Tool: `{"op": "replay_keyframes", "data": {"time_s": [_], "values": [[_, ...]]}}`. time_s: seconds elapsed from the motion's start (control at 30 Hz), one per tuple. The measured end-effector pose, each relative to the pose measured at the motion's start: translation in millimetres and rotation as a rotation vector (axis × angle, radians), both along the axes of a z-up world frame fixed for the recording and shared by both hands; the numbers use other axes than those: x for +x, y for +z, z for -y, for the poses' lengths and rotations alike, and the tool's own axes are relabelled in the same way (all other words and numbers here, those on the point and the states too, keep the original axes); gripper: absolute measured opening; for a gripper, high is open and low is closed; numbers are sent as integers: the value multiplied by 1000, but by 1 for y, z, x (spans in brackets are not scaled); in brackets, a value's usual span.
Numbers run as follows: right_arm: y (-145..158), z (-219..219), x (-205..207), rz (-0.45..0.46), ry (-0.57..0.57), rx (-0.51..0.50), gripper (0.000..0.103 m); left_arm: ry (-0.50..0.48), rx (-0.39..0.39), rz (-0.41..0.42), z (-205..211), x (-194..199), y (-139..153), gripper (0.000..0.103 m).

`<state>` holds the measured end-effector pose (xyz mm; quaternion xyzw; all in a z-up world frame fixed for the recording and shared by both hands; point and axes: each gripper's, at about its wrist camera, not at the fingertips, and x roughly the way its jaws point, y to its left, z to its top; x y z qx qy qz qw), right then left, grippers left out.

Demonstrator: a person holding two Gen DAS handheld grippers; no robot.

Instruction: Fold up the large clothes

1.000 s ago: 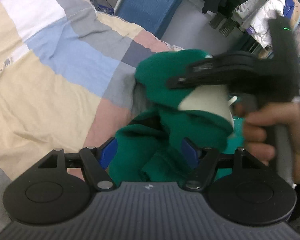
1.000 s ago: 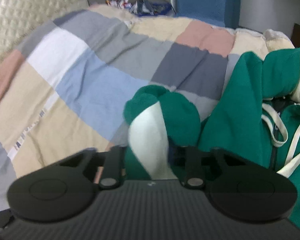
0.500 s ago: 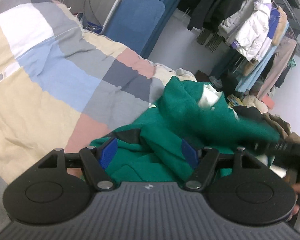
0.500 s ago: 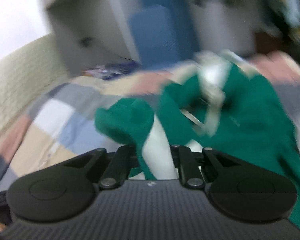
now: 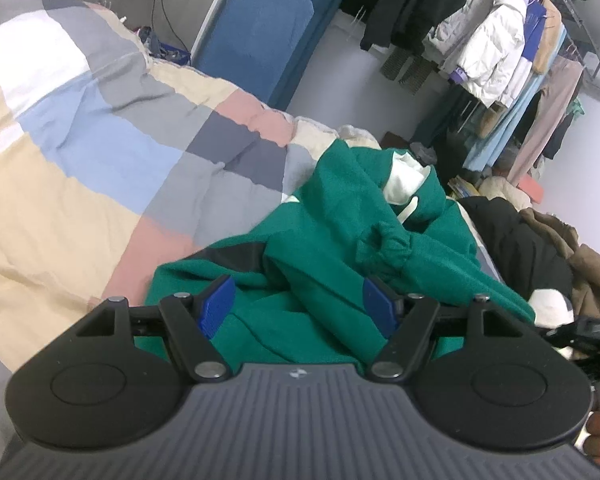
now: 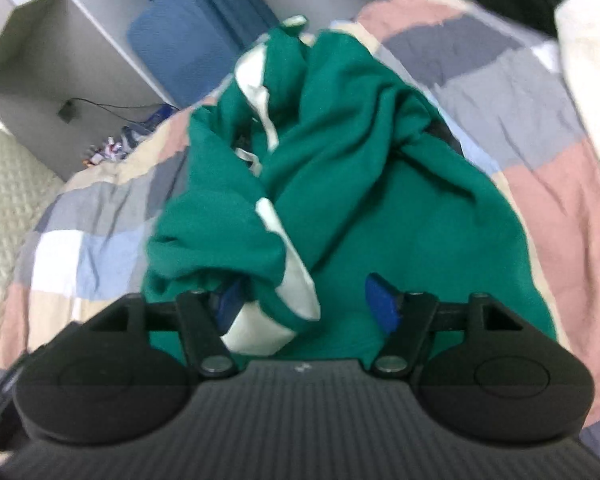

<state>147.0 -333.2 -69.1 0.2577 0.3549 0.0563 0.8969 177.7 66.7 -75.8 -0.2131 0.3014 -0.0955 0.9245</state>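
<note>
Right tongs (image 6: 308,304), clamped a moment ago on the white-lined cuff of the green hoodie (image 6: 380,208), have just been opening, and the cuff now lies loose between the spread jaws. Left tongs (image 5: 300,304) stand open over the hoodie, crumpled on the patchwork bed (image 5: 80,168): sleeve released, probably laid across the body, folding unfinished.

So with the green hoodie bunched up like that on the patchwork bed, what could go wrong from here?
1. The green hooded sweatshirt lies twisted in a heap on the checked quilt, so a fold now would likely trap creases.
2. The right gripper has just been opening, with the green-and-white sleeve end loose between its jaws; it may snag as the gripper pulls away.
3. The white drawstring could get tucked inside.
</note>
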Motion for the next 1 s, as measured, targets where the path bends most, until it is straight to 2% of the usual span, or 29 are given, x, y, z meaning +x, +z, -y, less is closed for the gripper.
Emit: {"op": "replay_keyframes", "data": {"time_s": [0.1, 0.2, 0.3, 0.4, 0.6, 0.73, 0.8, 0.9, 0.97, 1.0], "values": [[14, -6, -11, 102, 42, -29, 70, -19, 7, -8, 5, 4, -3, 75], [29, -26, -13, 208, 111, -118, 70, -40, 19, -15, 10, 7, -8, 75], [32, -45, -2, 264, 168, -178, 71, -46, 30, -28, 15, 11, -14, 75], [26, -64, 20, 258, 263, -186, 69, -48, 36, -46, 19, 17, -19, 75], [11, -101, 53, 294, 374, -343, 68, -59, 65, -77, 25, 27, -30, 75], [-15, -108, 68, 221, 401, -409, 68, -74, 63, -99, 28, 31, -40, 75], [-25, -113, 69, 226, 419, -470, 68, -81, 73, -93, 31, 33, -41, 75], [-28, -122, 64, 232, 427, -575, 58, -89, 78, -79, 32, 33, -40, 75], [-25, -124, 57, 243, 419, -603, 32, -90, 70, -71, 31, 33, -40, 75], [-20, -122, 52, 255, 410, -593, 27, -89, 64, -68, 30, 33, -39, 75]]}}
